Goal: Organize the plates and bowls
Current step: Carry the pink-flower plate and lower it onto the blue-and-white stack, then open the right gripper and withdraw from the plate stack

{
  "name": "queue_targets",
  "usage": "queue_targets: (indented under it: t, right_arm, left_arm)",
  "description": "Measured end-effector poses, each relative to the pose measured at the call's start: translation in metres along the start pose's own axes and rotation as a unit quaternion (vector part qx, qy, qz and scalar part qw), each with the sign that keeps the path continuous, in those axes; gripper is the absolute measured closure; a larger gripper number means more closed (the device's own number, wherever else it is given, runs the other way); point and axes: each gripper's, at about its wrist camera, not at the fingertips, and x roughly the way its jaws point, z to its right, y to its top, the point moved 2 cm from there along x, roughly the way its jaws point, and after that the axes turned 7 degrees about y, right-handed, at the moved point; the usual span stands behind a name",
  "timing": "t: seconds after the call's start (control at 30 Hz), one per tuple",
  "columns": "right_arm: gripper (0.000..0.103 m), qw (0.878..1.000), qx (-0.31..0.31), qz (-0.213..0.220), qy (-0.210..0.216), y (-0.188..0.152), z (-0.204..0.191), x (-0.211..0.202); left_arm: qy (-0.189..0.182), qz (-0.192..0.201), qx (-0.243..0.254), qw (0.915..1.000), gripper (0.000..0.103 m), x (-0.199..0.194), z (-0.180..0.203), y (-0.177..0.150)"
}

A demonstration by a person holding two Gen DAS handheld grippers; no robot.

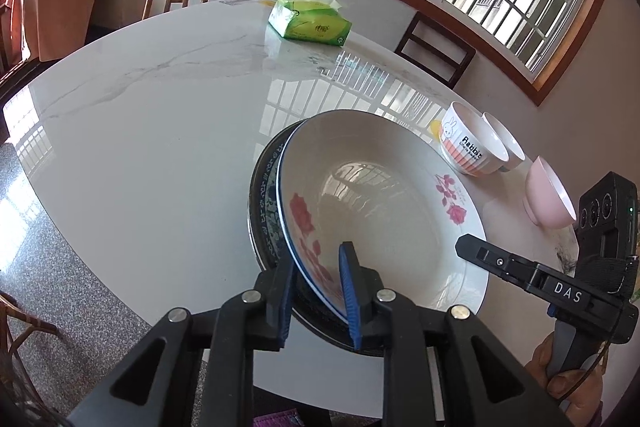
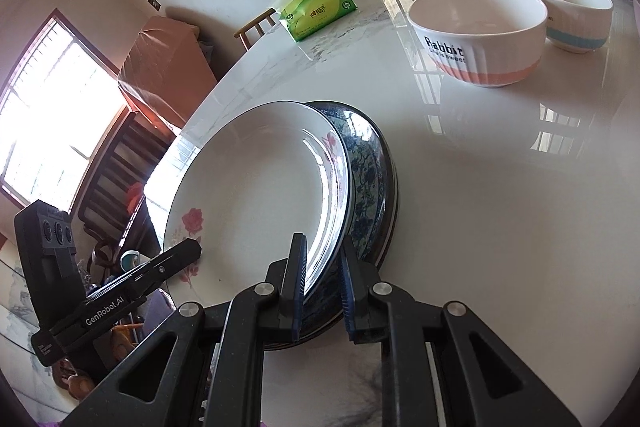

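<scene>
Marble tabletop [image 1: 160,131] under a barred window, with a green tissue pack [image 1: 310,23] near its far edge and wooden chairs around it. A white plate with rose prints [image 1: 380,211] rests tilted on a blue-patterned plate [image 1: 266,203], which tops a short stack near the table's near edge; the rose plate's left side sits higher than its right, so it is not yet seated flat. The left gripper [image 1: 320,291] straddles the rose plate's near-left rim, one blue pad under it and one over it; the pads look slack around the rim, not pinching, though the contact cannot be told for certain. The right gripper [image 2: 322,291] takes the same plate at its opposite rim, fingers clenched on the edge, the blue plate [image 2: 368,171] just beyond. Each gripper reaches in from the near edge, pointing downward along the plate's face. Three bowls stand toward the table's right edge, well apart from the stack: a rabbit bowl [image 2: 480,31], a blue-banded bowl [image 2: 568,11] touching it, and a pink bowl [image 1: 548,195]. Judged stage: settling the rose plate onto the stack; bowls remain unsorted, nearer the right hand.
</scene>
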Motion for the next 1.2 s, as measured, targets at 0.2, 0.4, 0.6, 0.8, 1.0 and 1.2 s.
queue_targets:
  t: [0.2, 0.4, 0.6, 0.8, 1.0, 1.2]
  right_arm:
    - [0.083, 1.0, -0.015, 0.009, -0.006, -0.001, -0.002, -0.002]
    - [0.08, 0.999, -0.039, 0.019, -0.026, -0.002, -0.008, -0.004]
    - [0.061, 0.994, -0.075, 0.049, -0.068, 0.003, -0.017, -0.02]
    - [0.06, 0.994, -0.058, 0.065, -0.062, 0.002, -0.006, -0.031]
    - [0.06, 0.99, -0.036, 0.104, -0.089, -0.01, 0.024, -0.05]
    - [0.06, 0.983, -0.012, 0.141, -0.119, -0.017, 0.061, -0.074]
  left_arm:
    - [-0.013, 0.012, 0.006, 0.9998, 0.07, -0.001, 0.002, -0.002]
    - [-0.013, 0.002, 0.028, 0.9995, 0.068, 0.0, 0.005, 0.0]
    - [0.042, 0.006, 0.078, 0.9961, 0.068, -0.002, 0.015, 0.001]
    - [0.07, 0.035, 0.088, 0.993, 0.068, -0.013, 0.016, 0.0]
    - [0.018, 0.039, 0.083, 0.9956, 0.068, -0.026, 0.022, 0.0]
    - [-0.002, 0.046, 0.111, 0.9927, 0.068, -0.032, 0.048, -0.006]
